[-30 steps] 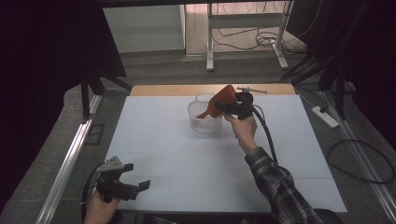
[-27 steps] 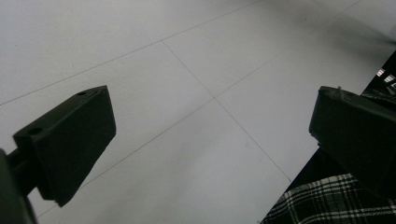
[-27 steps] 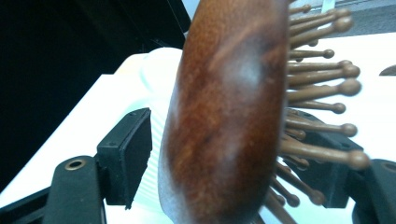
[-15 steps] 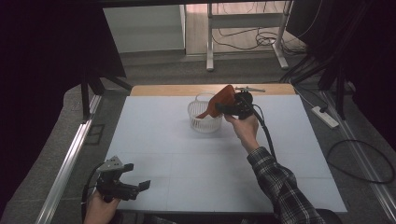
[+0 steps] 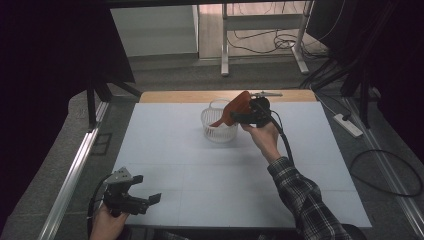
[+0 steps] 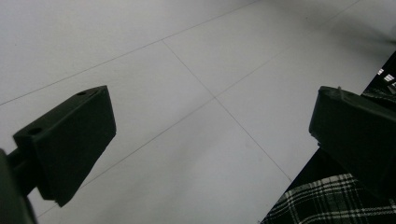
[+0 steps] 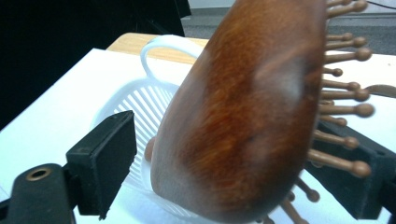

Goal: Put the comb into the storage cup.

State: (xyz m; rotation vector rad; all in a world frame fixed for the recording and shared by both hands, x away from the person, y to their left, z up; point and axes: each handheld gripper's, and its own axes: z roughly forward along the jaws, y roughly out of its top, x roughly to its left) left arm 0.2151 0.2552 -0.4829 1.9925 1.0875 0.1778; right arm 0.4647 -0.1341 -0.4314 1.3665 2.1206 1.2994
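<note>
The right gripper (image 5: 239,116), held over the white plastic basket (image 5: 219,129), has just been opening its jaws. The wooden hairbrush (image 7: 243,112) is between them: the left jaw stands clear of the brush's smooth back, while the bristle pins reach the other jaw, the brush's handle pointing down into the basket.

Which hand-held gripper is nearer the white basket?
The right hand-held gripper. It sits at the white basket, its jaws just opening around a wooden hairbrush whose handle dips inside. The left hand-held gripper waits far off at the table's near edge.
</note>
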